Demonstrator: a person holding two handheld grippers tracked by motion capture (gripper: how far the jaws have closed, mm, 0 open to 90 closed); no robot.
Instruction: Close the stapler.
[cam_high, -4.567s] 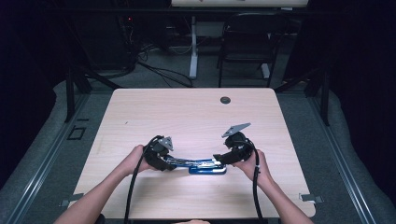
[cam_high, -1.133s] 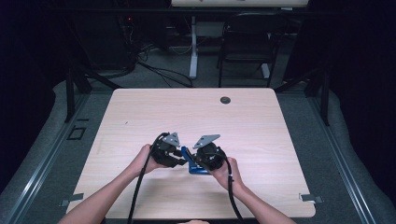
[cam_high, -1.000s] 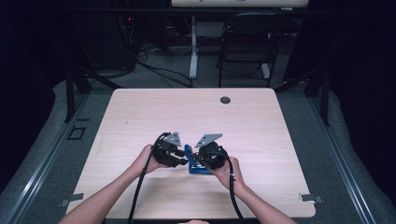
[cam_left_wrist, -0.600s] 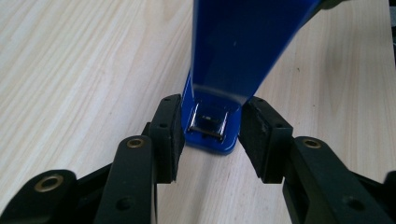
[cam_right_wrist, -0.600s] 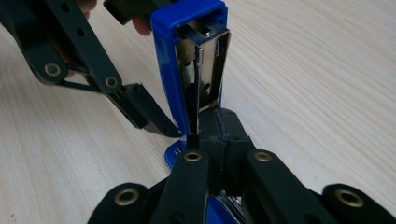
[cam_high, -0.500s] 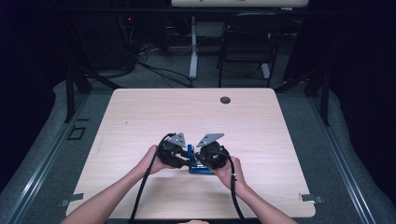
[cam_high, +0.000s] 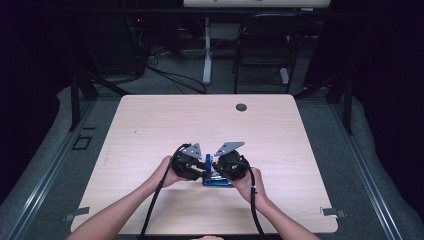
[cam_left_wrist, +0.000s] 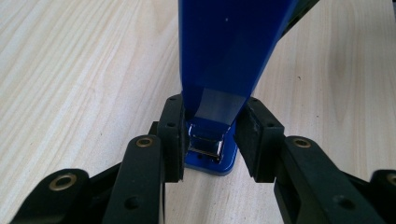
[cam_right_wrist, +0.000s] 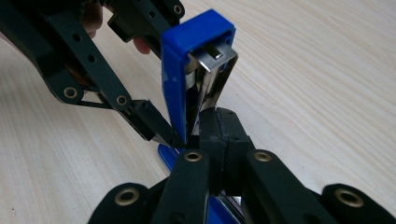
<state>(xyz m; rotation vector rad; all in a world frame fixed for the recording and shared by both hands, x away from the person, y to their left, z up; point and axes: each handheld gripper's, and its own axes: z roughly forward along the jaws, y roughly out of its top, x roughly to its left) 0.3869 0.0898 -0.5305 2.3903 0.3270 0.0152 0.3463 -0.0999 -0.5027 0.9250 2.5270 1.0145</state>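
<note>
Moved: both hands have drawn together from wide apart; the stapler's blue top now stands raised.
Left gripper (cam_left_wrist: 208, 140): jaws clamped on the sides of the blue stapler (cam_left_wrist: 224, 60) near its hinge end.
Stapler place: near edge of the table (cam_high: 150, 125), between the hands.
Right gripper (cam_right_wrist: 219, 135): pads pressed together on the metal staple rail (cam_right_wrist: 210, 79).
Progress: stapler looks opened; loading or closing probably remains.

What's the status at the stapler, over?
Left gripper clamps the blue stapler near its hinge. Right gripper shut against the metal staple tray. Table otherwise unobstructed.
</note>
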